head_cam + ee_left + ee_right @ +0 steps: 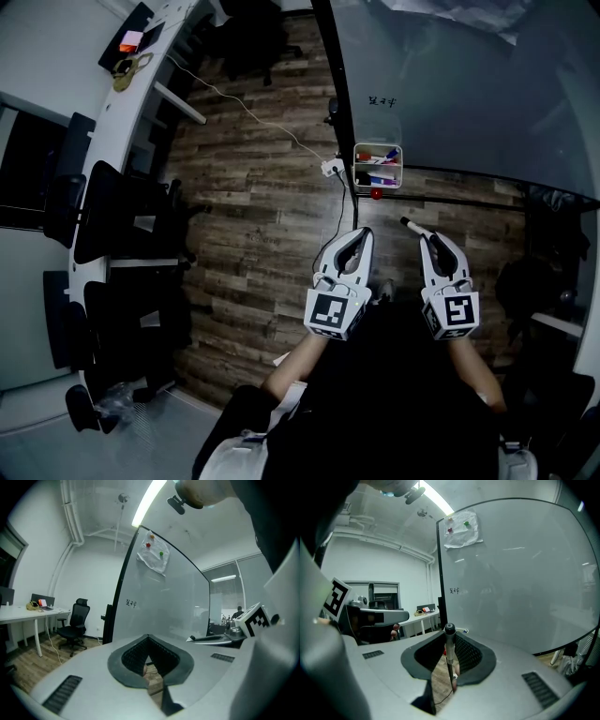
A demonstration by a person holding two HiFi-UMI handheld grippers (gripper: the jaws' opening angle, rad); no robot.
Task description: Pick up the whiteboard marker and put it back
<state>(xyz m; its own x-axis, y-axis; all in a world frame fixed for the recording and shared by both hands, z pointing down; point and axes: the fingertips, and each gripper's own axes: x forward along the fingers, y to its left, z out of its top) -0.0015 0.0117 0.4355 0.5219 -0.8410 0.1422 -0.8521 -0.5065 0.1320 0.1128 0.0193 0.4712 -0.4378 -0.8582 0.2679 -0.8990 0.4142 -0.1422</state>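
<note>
R gripper (449, 654), near right: jaws pinch whiteboard marker (449, 639), one end poking past tips. L gripper (149, 649), near left: jaws pressed together, nothing btwn. Far: whiteboard (450, 84) w/ tray (401, 169) of pens.

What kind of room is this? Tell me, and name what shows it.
Most likely an office or meeting room: a large pale whiteboard with a black edge frame, a long white desk with a black wheeled office chair near it, and a brown wood-plank floor.
</note>
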